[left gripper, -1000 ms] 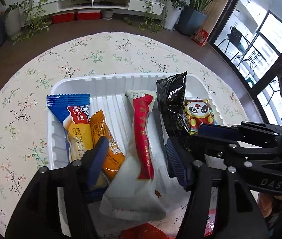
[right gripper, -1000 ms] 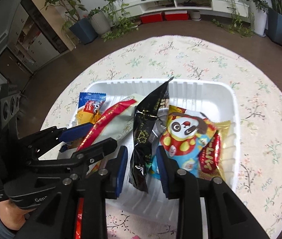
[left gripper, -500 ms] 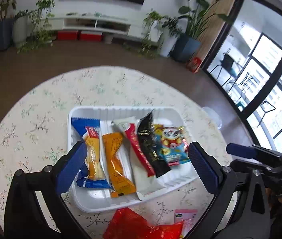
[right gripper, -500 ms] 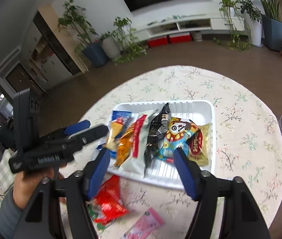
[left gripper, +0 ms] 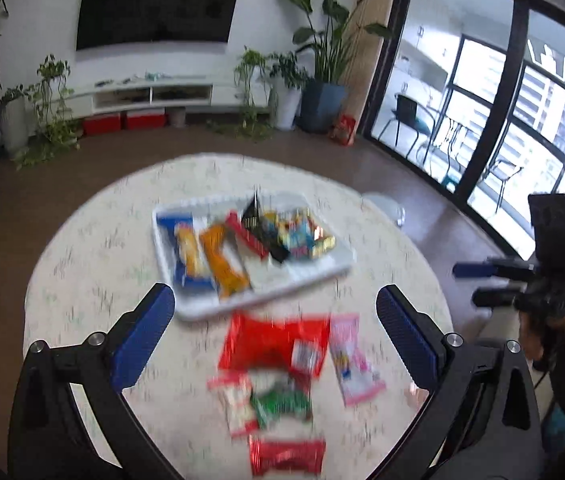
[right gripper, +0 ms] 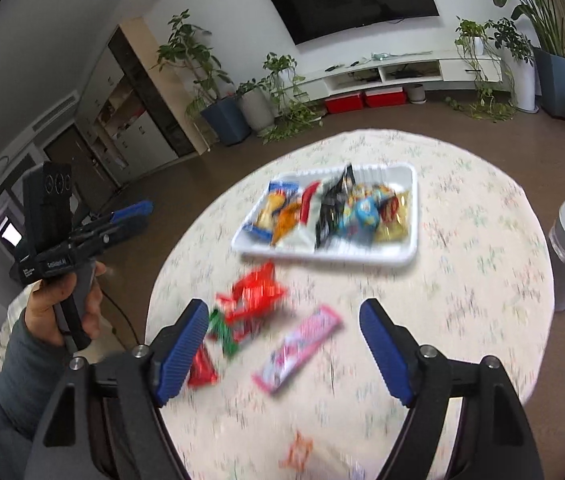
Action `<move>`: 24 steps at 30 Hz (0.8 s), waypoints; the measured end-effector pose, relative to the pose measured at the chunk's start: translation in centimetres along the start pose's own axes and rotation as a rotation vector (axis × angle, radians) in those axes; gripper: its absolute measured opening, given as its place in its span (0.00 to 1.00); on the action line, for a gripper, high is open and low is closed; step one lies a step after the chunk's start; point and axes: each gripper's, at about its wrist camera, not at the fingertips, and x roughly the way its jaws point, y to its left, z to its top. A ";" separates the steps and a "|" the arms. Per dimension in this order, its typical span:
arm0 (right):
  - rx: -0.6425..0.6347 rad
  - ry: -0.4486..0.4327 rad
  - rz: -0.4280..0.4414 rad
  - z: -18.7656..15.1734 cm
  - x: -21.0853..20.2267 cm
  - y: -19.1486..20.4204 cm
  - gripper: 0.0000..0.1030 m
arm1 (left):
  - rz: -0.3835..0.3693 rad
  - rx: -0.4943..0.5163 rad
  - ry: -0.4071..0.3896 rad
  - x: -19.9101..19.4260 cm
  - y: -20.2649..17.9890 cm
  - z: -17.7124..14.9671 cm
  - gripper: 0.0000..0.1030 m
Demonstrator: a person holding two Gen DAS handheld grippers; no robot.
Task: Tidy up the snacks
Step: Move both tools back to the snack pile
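While my left claw [left gripper: 274, 334] hangs spread to its widest with nothing between its pads, my right claw [right gripper: 282, 346] is opening, also empty. Beneath them, near the tabletop's [left gripper: 94, 252] close edge, loose snacks lie: a red packet [left gripper: 274, 344] and a pink bar [right gripper: 298, 350], its long axis slanting toward the tray. Farther off, mid-table, the white tray [right gripper: 412, 216] holds packets side by side, long axes running away from me.
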 end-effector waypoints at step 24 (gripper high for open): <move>-0.494 0.307 -0.084 -8.6 -0.3 3.2 0.78 | -0.134 0.417 0.284 1.6 -4.6 -11.2 0.99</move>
